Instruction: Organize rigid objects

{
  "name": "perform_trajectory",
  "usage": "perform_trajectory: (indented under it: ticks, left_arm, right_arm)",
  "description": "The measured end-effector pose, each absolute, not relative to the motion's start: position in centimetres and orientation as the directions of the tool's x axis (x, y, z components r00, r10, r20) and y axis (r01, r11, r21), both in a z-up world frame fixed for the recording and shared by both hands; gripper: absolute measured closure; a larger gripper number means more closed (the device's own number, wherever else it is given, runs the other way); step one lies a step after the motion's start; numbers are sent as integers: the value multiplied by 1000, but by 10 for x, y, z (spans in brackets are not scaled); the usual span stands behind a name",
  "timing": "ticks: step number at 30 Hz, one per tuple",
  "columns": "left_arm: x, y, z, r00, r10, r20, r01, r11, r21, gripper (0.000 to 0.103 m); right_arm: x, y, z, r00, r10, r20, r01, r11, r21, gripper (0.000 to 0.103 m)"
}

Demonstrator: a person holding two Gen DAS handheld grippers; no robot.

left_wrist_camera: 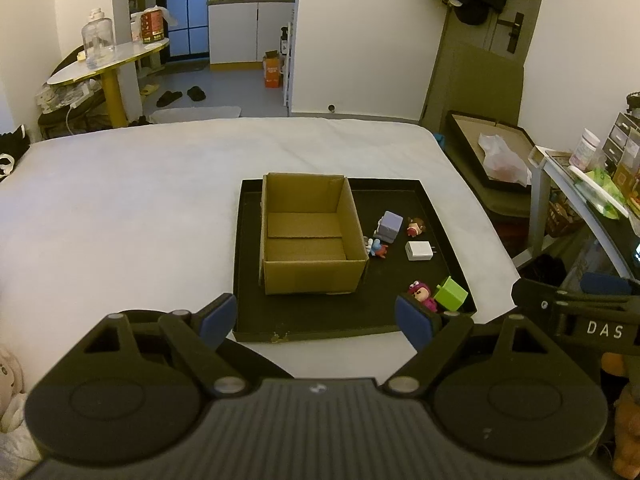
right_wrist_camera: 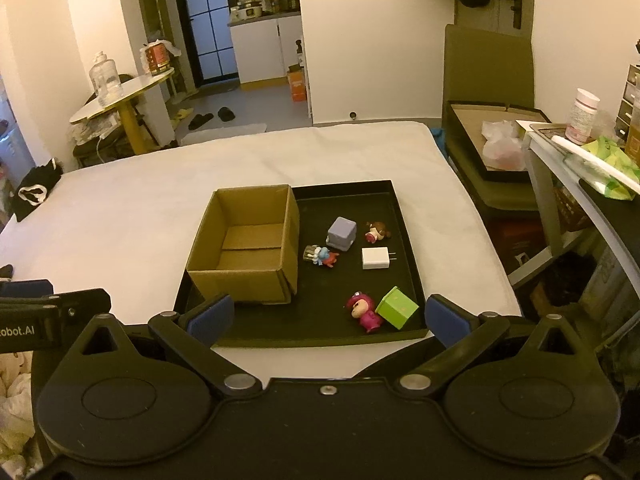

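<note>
A big white bed [right_wrist_camera: 280, 160] filled the middle of the room. On it lay a flat black tray [right_wrist_camera: 408, 240]. In the left part of the tray stood an open brown cardboard box [right_wrist_camera: 244, 280], and nothing could be seen inside it.

Both claws hung at the near edge of the tray, above the bed. The left claw [left_wrist_camera: 316, 322] had its blue pads spread wide apart and held nothing. The right claw [right_wrist_camera: 328, 318] was spread wide too, and it also held nothing. The box and the toys all lay farther away than the claws, and none touched a pad.

The toys sat on the right part of the tray. A green block [right_wrist_camera: 397, 307] lay tilted in the near right corner, close to the right claw's right pad. A pink doll [right_wrist_camera: 362, 312] lay just left of it, touching it. Farther back sat a white plug [right_wrist_camera: 375, 258], with its prongs pointing right. A purple block [right_wrist_camera: 341, 233] stood beyond that, to the left. A small brown-haired doll [right_wrist_camera: 376, 232] lay to the right of the purple block. A tiny blue and red toy [right_wrist_camera: 322, 257] lay near the box.
</note>
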State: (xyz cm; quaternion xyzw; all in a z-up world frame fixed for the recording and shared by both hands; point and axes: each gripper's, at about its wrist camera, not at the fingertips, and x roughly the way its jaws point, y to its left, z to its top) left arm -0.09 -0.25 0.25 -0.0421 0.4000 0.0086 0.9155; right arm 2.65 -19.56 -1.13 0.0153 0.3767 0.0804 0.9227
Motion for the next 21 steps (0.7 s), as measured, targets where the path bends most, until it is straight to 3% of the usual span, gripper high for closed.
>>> perform_trajectory:
  ticks: [21]
  left_arm:
    - [-4, 1, 2, 682, -3, -732, -56, 997, -57, 17]
  right_arm:
    - [24, -194, -10, 710, 156, -687, -140, 987, 80, 0]
